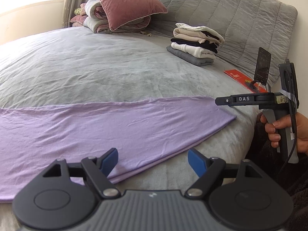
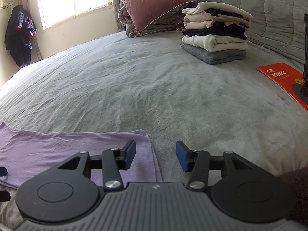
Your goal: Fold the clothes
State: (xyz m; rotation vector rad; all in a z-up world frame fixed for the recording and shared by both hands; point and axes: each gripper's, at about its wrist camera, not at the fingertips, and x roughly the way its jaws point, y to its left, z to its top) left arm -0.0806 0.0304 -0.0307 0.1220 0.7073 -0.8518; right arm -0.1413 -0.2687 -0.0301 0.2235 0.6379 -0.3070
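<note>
Lilac garment (image 1: 107, 130) spread flat along the near edge of the bed (image 1: 96, 67), running from 9 o'clock across to a corner at about 3 o'clock in the left wrist view; doubled along its near edge, judging by the layered hem. Left gripper (image 1: 153, 160) low over that near hem at 6 o'clock, fingers (image 1: 110, 159) spread wide, nothing between them. Right gripper (image 2: 156, 156) off the cloth's right-hand corner, fingers likewise wide and empty, one pad over lilac fabric, the other over bare bedcover. Seen from the left wrist view, poised level beside the garment's corner, gripped by a hand (image 1: 279, 132).

Stack of folded clothes (image 1: 194, 42) at 1 o'clock, well apart.

Risks, as a judgement only:
- Pinching one layer instead of both at the hem: fold would peel open on lifting.
- Catching the grey bedcover together with the thin fabric, both soft and close in feel: cover dragged along, wrinkles pulled in.
- Uneven grip points left and right: skewed fold, corner trailing.
- Near edge hanging close to the bed's rim: cloth liable to slide off.
</note>
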